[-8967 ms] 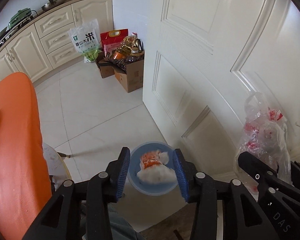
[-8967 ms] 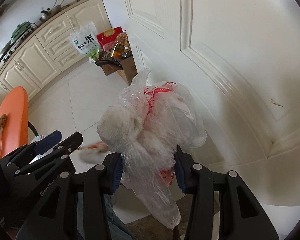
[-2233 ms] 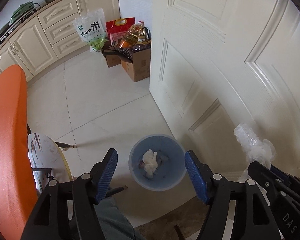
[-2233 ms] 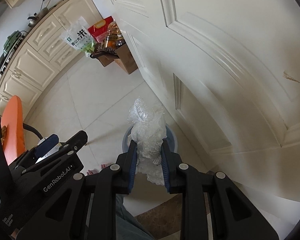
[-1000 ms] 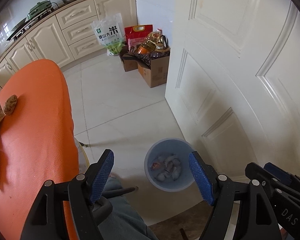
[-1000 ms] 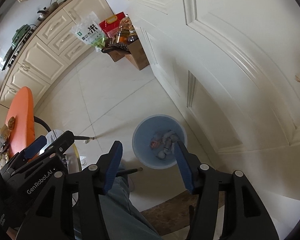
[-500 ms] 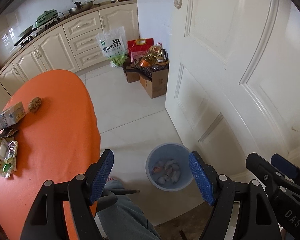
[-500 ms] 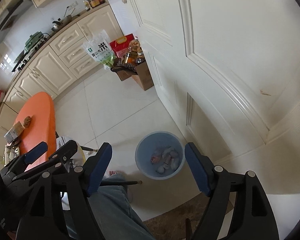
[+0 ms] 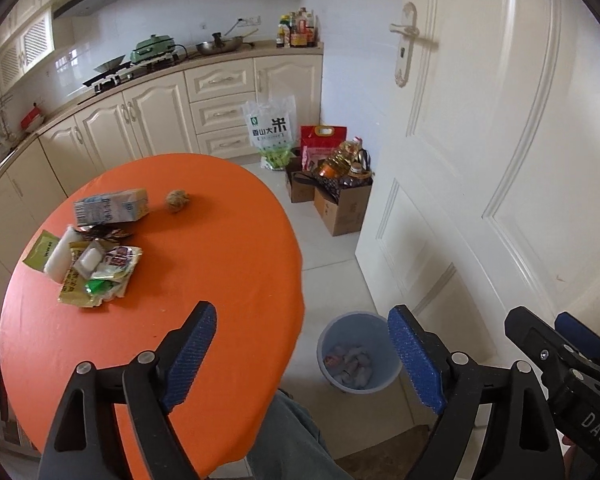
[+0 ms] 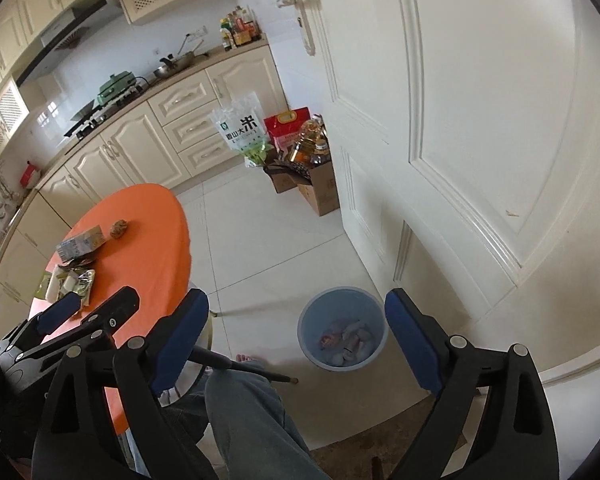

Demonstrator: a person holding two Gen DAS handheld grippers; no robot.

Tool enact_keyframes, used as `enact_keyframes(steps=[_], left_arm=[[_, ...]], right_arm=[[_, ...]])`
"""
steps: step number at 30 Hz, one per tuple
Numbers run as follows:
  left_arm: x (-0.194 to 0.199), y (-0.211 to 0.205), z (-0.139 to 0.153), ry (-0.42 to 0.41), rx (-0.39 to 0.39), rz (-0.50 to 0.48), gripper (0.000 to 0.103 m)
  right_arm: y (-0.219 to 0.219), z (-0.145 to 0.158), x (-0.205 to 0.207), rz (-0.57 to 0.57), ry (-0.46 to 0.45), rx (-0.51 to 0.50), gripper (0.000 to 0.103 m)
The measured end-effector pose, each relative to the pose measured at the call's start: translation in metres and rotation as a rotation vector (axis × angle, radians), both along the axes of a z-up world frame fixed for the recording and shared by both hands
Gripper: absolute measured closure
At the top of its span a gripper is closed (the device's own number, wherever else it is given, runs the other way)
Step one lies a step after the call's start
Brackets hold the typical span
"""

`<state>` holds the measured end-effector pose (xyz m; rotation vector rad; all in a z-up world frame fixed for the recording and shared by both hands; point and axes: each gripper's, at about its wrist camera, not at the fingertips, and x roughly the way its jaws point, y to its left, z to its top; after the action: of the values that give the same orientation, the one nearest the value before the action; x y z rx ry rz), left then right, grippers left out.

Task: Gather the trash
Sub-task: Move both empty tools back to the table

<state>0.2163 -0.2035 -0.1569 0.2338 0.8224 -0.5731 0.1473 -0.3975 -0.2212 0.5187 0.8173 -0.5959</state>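
Both claws wide, nothing held.

bin [image 9: 359,354] contents too small to id

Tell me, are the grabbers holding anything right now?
No. The left hand-held gripper and the right hand-held gripper are both open, with nothing between their fingers. Trash lies in the blue bin and on the orange table.

Printed on the white plastic rice sack [image 9: 271,128] against the cabinets, upper middle of frame: a large black "米" beside smaller Chinese characters. Stamped white on the black right gripper body [image 9: 596,428], lower right: "DAS".
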Motion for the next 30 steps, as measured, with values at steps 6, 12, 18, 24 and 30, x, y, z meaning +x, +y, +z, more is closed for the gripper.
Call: enact_keyframes(steps=[6,12,18,24,30], left_arm=[[-0.024,0.068,0.022,-0.048,-0.036,0.13,0.016],[-0.043,0.121,0.039,-0.093,-0.049,0.253,0.014],[-0.044,0.167,0.051,-0.105,-0.06,0.373,0.009],[-0.021,0.2,0.045,-0.079,-0.038,0.492,0.008],[0.024,0.22,0.031,-0.011,-0.012,0.562,0.008]], right_arm=[[0.038,0.021,0.014,0.1,-0.048,-0.034,0.009],[0.076,0.035,0.04,0.213,-0.099,-0.05,0.006],[0.112,0.038,0.077,0.329,-0.099,-0.065,0.004],[0.137,0.024,0.122,0.421,-0.048,-0.055,0.004],[0.155,0.002,0.165,0.473,0.008,-0.048,0.004]])
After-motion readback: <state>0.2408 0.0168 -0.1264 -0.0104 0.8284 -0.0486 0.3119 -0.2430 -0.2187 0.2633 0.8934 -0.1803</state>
